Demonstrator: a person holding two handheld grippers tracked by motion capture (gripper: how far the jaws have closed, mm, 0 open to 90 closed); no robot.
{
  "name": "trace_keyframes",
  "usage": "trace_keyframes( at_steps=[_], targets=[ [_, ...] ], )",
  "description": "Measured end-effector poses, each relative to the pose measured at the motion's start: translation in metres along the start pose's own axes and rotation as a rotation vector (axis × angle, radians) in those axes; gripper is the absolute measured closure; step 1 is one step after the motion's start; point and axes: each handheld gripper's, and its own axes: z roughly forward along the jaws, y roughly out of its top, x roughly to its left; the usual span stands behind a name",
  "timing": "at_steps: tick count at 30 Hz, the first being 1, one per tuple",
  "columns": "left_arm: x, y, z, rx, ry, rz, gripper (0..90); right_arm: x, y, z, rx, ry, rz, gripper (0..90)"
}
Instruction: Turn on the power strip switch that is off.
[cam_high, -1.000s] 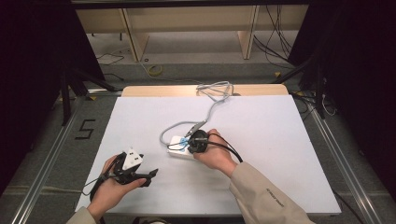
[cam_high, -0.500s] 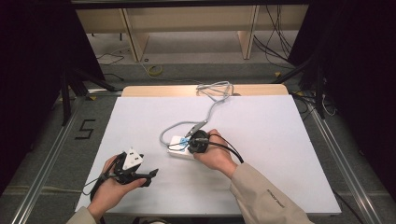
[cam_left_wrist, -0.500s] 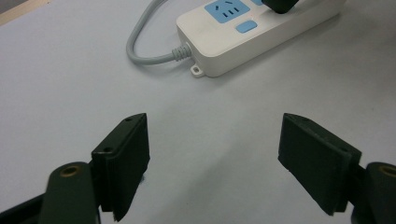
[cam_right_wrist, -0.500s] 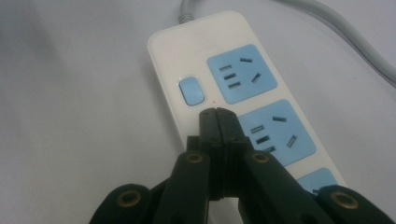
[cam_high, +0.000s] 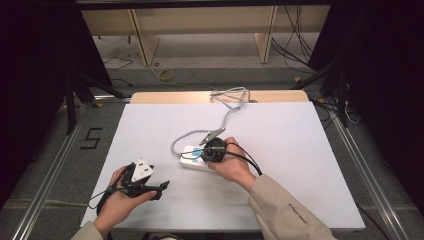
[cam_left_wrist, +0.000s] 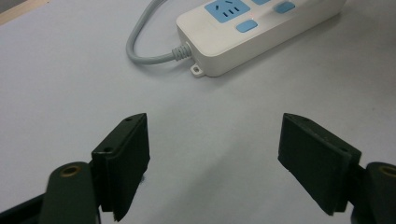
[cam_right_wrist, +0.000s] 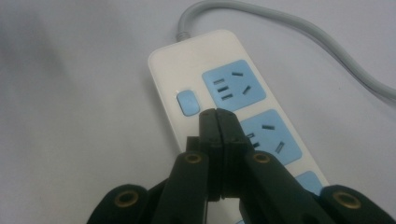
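Both tongs: right tongs (cam_right_wrist: 218, 116) closed empty over unlabelled power strip (cam_right_wrist: 201, 65), left tongs (cam_left_wrist: 212, 140) wide open.

A white table (cam_high: 310, 150) carries a white power strip (cam_left_wrist: 252, 32) with its grey cord (cam_high: 227, 112).

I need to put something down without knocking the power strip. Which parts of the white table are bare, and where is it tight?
Bare: the right part of the white table, beyond the right gripper, and the far left corner, left of the grey cord. Tight: the middle, where the power strip lies under the shut right gripper, and the near left by the open left gripper.
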Motion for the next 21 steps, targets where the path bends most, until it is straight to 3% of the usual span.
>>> trace_keyframes(
  at_steps=[9, 21],
  targets=[
    [0.000, 0.000, 0.000, 0.001, 0.000, 0.003, 24.7, -0.004, -0.001, -0.004, -0.038, -0.017, 0.015, 84.7],
    [0.000, 0.000, 0.000, 0.000, 0.000, 0.000, 24.8, -0.011, -0.010, -0.017, -0.084, -0.026, 0.073, 73.6]
  ],
)
